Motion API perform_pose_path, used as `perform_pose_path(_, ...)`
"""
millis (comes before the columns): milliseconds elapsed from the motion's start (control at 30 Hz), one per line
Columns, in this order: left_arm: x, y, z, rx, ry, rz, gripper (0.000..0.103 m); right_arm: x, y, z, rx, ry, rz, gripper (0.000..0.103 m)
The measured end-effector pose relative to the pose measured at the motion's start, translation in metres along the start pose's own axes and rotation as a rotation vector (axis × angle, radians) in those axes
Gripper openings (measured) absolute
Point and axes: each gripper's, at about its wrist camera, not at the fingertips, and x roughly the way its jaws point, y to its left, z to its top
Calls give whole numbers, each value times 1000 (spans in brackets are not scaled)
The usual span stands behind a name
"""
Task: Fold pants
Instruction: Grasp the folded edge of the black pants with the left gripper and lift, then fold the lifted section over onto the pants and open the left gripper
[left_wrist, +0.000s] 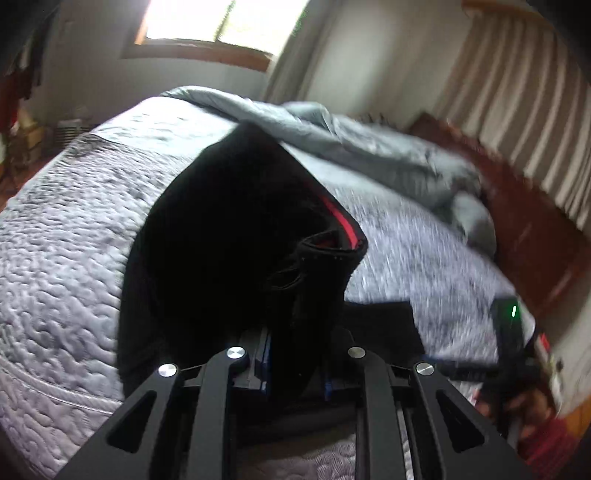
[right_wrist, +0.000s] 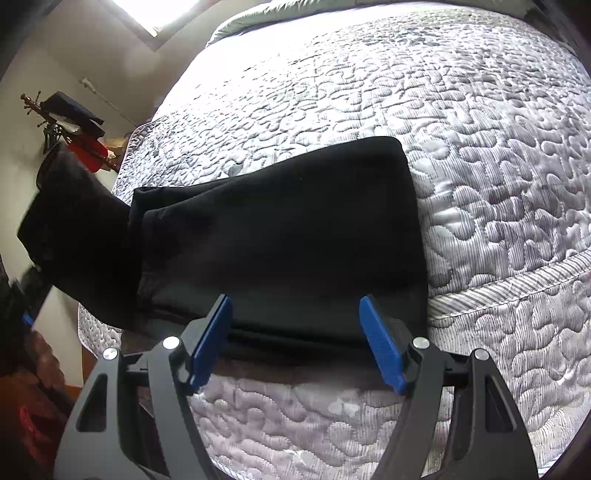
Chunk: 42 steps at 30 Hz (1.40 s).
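Left wrist view: the left gripper (left_wrist: 295, 369) fills the bottom of the frame, its black linkage arms converging on a narrow gap; the jaws are clamped on a bunch of the black pants (left_wrist: 229, 229), with slivers of blue pad just visible either side of the cloth. The fabric rises from the jaws and hangs as a tall dark fold through the centre of the frame, lifted off the quilt (left_wrist: 59, 236). An open end of the cloth shows at centre right, with a red stripe (left_wrist: 338, 218) running down its edge. The grey quilted cover spreads left and right behind it; a rumpled grey blanket (left_wrist: 388, 155) lies at upper right, a window (left_wrist: 218, 22) at top. The view is motion-blurred on the right, where a black device with a green light (left_wrist: 511, 317) sits at the edge. Right wrist view: the right gripper (right_wrist: 295, 343) is nearest, bottom centre, its blue pads (right_wrist: 212, 339) standing wide apart with nothing pressed between them, hovering just over the near edge of the pants (right_wrist: 280, 229). Here the garment lies flat on the quilt (right_wrist: 480, 155) as a neat dark rectangle at centre frame, right edge squared off; at the left edge of the frame its other portion is raised clear of the bed.
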Motion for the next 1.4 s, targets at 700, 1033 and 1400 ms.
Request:
perform_pose_path(700, -26, -1, -22, -35, 82, -39, 85, -1, 9, 2, -59, 10, -48, 72)
perform_pose_path(1033, 2, 68, -38, -177, 182, 110, 84, 5, 25, 1, -103, 62, -89, 72)
perform_pose_path(1400, -13, 89, -24, -222, 260, 359, 90, 21, 110, 12, -187, 161, 68, 68)
